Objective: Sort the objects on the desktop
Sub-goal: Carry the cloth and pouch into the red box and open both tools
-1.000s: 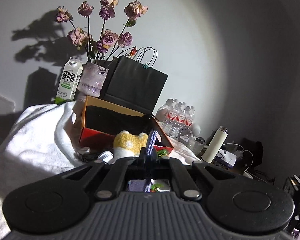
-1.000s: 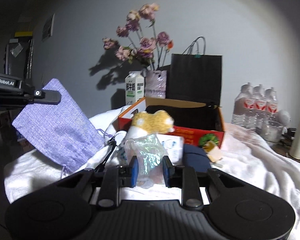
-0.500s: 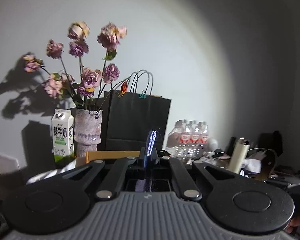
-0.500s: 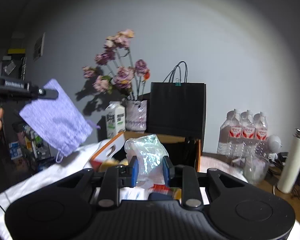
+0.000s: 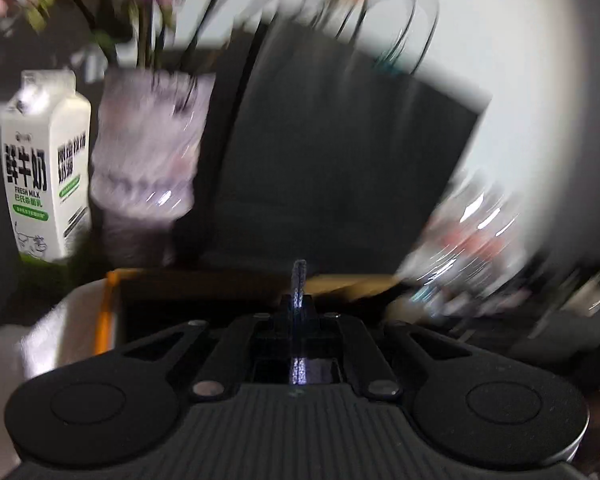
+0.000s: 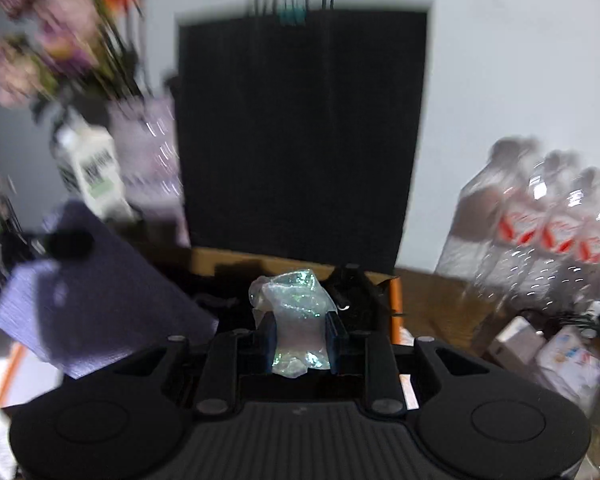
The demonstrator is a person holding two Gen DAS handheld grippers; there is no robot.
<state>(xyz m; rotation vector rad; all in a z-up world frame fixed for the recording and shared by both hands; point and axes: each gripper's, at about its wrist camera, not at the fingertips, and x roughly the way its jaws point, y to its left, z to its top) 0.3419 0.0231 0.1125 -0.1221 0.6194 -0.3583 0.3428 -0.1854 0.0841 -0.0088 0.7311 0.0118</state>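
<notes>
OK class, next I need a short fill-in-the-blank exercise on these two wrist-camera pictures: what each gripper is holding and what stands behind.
1. The right gripper is shut on a crinkled iridescent ____ bag.
2. The left gripper pinches a flat ____ fabric pouch.
3. Behind the orange cardboard box stands a tall ____ paper bag with handles.

Missing words: plastic; purple; black

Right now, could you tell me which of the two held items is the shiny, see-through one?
The iridescent plastic bag, clamped in the right gripper. The left gripper pinches the matte lilac fabric pouch, which is woven and opaque.
</notes>
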